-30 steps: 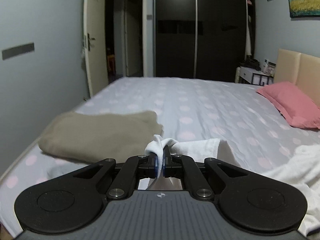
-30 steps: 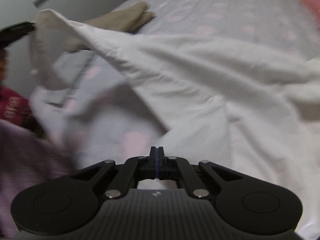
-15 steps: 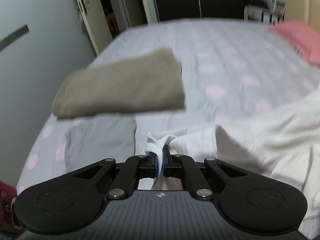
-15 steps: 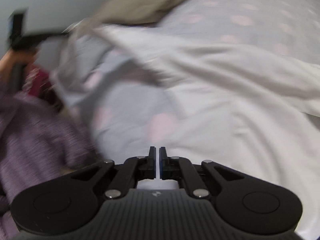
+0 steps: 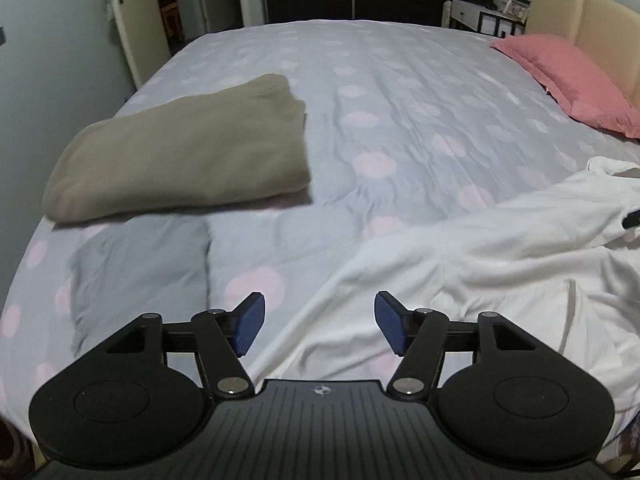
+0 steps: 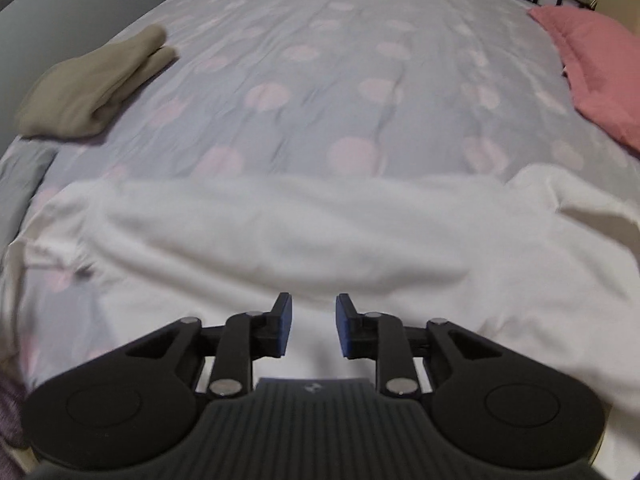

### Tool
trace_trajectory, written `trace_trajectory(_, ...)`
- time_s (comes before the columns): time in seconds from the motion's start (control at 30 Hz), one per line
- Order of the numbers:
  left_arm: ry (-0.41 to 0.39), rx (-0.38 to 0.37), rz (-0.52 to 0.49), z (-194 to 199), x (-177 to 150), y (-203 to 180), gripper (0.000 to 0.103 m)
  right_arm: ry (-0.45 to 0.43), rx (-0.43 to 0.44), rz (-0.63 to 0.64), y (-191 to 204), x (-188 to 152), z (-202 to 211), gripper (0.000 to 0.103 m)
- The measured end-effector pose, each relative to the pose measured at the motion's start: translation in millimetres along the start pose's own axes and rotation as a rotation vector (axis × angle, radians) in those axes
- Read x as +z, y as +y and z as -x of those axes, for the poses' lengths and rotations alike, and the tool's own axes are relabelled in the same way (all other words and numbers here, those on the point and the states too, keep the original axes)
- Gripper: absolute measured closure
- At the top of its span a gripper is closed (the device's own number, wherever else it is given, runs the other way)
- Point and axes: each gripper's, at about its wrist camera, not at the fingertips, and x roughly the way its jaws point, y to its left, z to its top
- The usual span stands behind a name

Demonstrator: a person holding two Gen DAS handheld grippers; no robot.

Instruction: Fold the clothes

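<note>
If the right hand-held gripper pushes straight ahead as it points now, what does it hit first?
Most likely the white garment: it lies spread on the bed directly ahead of the open right hand-held gripper. Depth is hard to judge, though.

White garment [image 6: 304, 240] blurred, cut off rightward

Each black claw [image 5: 319, 325] [image 6: 313, 325] has blue pads, silver screws, ribbed grey base.

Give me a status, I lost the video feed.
Left gripper open, empty. Right gripper open, empty. White garment spread on bed, unfolded. Folded tan garment far left, clear of it.
</note>
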Motion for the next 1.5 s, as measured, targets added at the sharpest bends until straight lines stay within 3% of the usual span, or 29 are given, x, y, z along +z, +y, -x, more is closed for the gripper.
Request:
trace_trajectory(0.07, 0.007, 0.002, -0.066, -24.7, 9.7, -15.3, 0.044, -0.021, -0.045, 0.023, -6.8, 15.4, -13.0, 0.075)
trace_trajectory(0.2, 0.076, -0.052, -0.124, -83.4, 15.6, -32.6, 0.044, -0.061, -0.121, 0.069, -24.8, 44.1, -37.1, 0.059)
trace_trajectory(0.43, 0.168, 0.018, -0.212, -150.4, 15.2, -35.9, 0.043, -0.111, -0.231, 0.068, -73.3, 76.3, -78.7, 0.035)
trace_trajectory(0.53, 0.232, 0.015, -0.206, -165.7, 12.2, -29.8, 0.04, -0.083, -0.28, 0.034, -98.2, 80.8, -101.1, 0.034)
trace_trajectory(0.67, 0.277, 0.03, -0.213, -178.7, 3.9, -27.7, 0.039, -0.04, -0.255, -0.113, -120.6, 78.1, -116.6, 0.034)
trace_trajectory(0.73, 0.288, 0.01, -0.174, -179.7, 5.2, -23.7, 0.044, -0.029, -0.247, -0.145, -121.8, 76.4, -120.5, 0.034)
trace_trajectory(0.77, 0.295, -0.011, -0.154, -179.9, 5.9, -22.9, 0.055, -0.029, -0.252, -0.131, -119.2, 77.1, -121.2, 0.034)
trace_trajectory(0.8, 0.302, -0.036, -0.134, -179.9, 6.6, -22.3, 0.068, -0.031, -0.257, -0.113, -114.5, 77.5, -120.3, 0.034)
trace_trajectory(0.9, 0.297, -0.067, -0.113, -172.8, 5.6, -29.8, 0.087, -0.043, -0.248, -0.086, -99.4, 76.9, -111.1, 0.034)
trace_trajectory(1.0, 0.264, -0.112, -0.098, -157.0, 4.9, -41.1, 0.093, -0.06, -0.204, -0.079, -79.7, 72.7, -93.2, 0.034)
trace_trajectory(1.17, 0.118, -0.241, -0.103, -101.4, 4.7, -75.7, 0.099, -0.04, -0.081, -0.033, -33.5, 58.4, -62.0, 0.034)
trace_trajectory(1.3, 0.003, -0.393, -0.133, -51.3, -1.6, -118.4, 0.099, -0.018, 0.01, 0.008, 8.5, 41.0, -35.3, 0.034)
trace_trajectory(1.5, -0.049, -0.599, -0.229, -10.1, -33.0, -184.4, 0.099, -0.044, 0.169, 0.0, 58.5, 13.5, 13.8, 0.034)
